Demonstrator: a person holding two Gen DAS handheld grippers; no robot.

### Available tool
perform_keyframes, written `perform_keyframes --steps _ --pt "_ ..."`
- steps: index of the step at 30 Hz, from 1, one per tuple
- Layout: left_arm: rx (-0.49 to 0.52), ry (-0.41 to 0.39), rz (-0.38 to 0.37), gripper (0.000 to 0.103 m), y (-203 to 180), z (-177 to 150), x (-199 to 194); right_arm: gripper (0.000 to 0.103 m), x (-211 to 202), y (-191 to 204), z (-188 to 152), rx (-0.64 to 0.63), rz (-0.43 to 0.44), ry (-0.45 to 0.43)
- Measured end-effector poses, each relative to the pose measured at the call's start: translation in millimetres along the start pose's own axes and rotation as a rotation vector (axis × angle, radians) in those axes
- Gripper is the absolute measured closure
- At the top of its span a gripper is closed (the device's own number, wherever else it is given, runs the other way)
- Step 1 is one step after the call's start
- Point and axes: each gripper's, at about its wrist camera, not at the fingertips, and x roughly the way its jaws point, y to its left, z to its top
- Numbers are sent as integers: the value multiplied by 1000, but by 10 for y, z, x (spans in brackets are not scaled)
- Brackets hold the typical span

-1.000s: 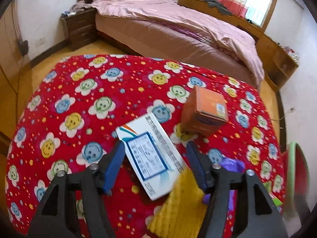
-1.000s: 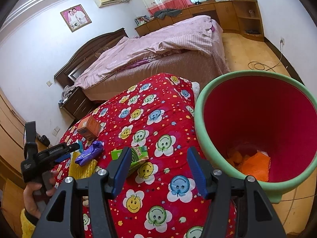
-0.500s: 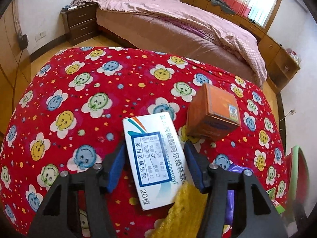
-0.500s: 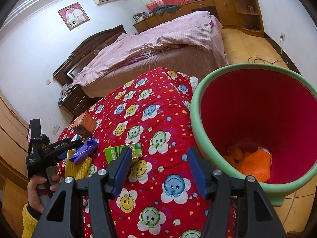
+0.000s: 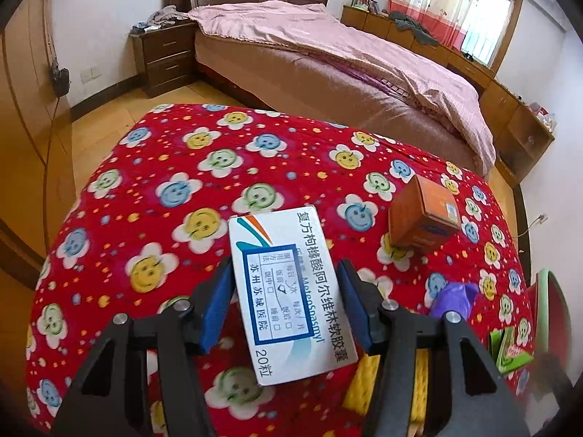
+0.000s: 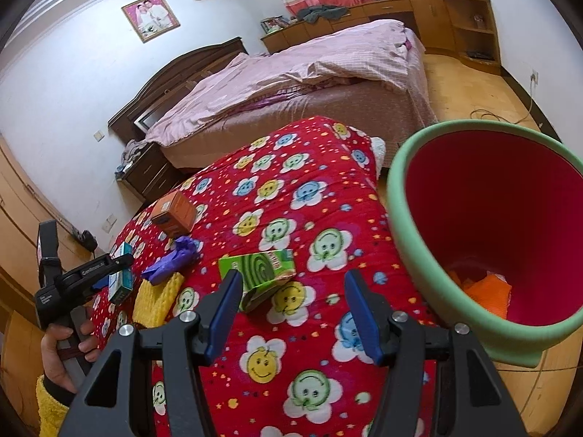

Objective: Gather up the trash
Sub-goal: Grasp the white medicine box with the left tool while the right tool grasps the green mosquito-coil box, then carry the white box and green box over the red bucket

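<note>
My left gripper point(image 5: 286, 284) is shut on a white medicine box point(image 5: 288, 291) with blue print and holds it lifted above the red flowered blanket point(image 5: 182, 189). The same box shows in the right wrist view point(image 6: 120, 280). On the blanket lie an orange box point(image 5: 422, 216), a purple wrapper point(image 5: 453, 296), a yellow sponge-like piece point(image 5: 364, 386) and a green box point(image 6: 258, 267). My right gripper point(image 6: 293, 298) is open and empty, just in front of the green box. A green-rimmed bin point(image 6: 400, 225) with a red inside holds orange trash point(image 6: 488, 291).
A large bed point(image 5: 346, 69) with a pink cover stands behind the blanket. A dark nightstand point(image 5: 164, 58) is at the back left. Wooden cabinets point(image 6: 455, 25) line the far wall. A cable point(image 6: 488, 114) lies on the wooden floor.
My left gripper closed on the white medicine box and lifted it off the blanket. My right gripper moved closer to the green box.
</note>
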Motion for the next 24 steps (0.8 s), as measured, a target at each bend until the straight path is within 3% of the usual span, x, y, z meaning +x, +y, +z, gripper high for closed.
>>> perform_keyframes --steps 10,24 --pt "11 -7 -21 45 160 -266 -306 31 274 332 -47 -123 -8 65" --pt "3 11 -49 45 253 -466 -393 30 792 624 -43 -257 -123 95"
